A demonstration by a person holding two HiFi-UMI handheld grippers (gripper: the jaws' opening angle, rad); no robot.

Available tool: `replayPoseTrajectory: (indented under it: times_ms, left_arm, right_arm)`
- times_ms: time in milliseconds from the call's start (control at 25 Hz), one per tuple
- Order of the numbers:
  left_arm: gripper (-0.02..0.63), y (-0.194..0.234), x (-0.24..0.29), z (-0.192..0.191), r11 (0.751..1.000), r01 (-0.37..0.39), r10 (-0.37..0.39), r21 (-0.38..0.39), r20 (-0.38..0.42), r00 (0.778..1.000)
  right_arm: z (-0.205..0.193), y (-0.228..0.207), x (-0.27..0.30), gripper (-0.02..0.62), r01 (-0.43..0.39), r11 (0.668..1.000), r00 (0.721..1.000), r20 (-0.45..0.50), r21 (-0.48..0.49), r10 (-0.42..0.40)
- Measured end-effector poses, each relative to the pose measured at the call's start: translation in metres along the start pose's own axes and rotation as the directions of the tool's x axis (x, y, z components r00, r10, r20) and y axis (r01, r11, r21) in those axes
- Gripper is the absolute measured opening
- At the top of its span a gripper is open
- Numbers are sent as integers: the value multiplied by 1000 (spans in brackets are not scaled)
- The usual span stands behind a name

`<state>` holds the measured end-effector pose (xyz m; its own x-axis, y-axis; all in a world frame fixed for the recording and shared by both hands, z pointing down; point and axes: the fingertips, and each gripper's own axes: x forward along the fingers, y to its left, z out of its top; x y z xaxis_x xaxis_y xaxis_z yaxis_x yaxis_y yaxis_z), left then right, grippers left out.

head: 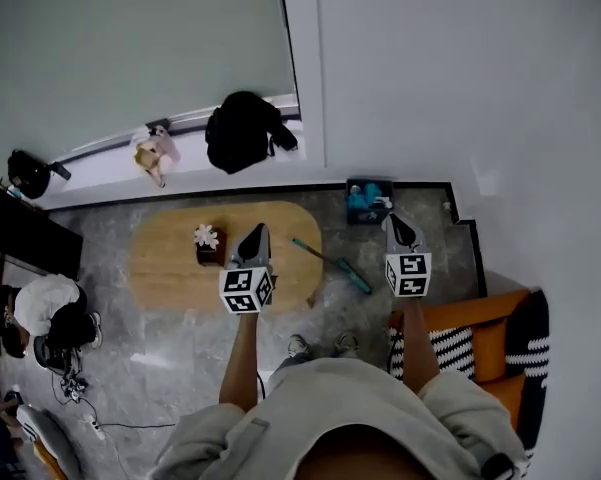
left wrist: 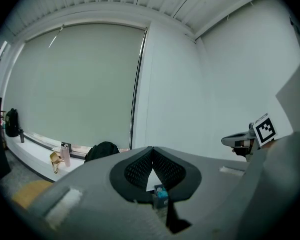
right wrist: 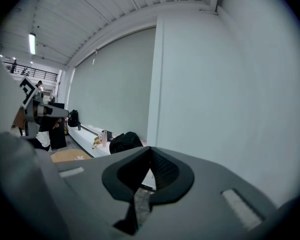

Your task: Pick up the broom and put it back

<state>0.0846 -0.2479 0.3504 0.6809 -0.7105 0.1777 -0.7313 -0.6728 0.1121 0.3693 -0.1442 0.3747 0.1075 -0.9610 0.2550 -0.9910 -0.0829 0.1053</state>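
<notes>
Below, the broom (head: pixel 332 265) lies on the floor (head: pixel 180 338), clear of both closed jaws.

Living room: sofa (head: pixel 490 313), coffee table (head: pixel 170 258)

No legible text, labels, brands, numbers or signs

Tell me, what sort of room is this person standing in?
It looks like a living room or lounge, possibly a staged one. There is an oval wooden coffee table, an orange sofa with a striped cushion, and a long window ledge under a drawn blind.
</notes>
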Motion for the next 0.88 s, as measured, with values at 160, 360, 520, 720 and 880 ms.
replayPoseTrajectory:
  times_ms: [160, 360, 520, 720, 880]
  left_arm:
    - [5, -2, -1, 6, 1000, 7, -7, 9, 4, 1000]
    - [5, -4, -5, 14, 1000, 11, -11, 21, 21, 1000]
    - [5, -2, -9, 18, 1000, 6, -7, 26, 30, 1000]
    - [5, 6, -11, 23, 999, -2, 1, 36, 32, 999]
    - [5, 10, -7, 31, 999, -5, 3, 48, 40, 999]
  right_arm:
    - [17, -5, -5, 0, 9, 1000, 1000, 24, -11, -9]
    - [26, -5, -13, 0, 15, 1000, 999, 40, -10, -15]
    - [30, 1, -15, 0, 4, 1000, 999, 47, -23, -3]
    - [34, 10, -15, 0, -9, 999, 999, 54, -37, 11]
    - [34, 15, -10, 0, -19, 999, 998, 51, -42, 21]
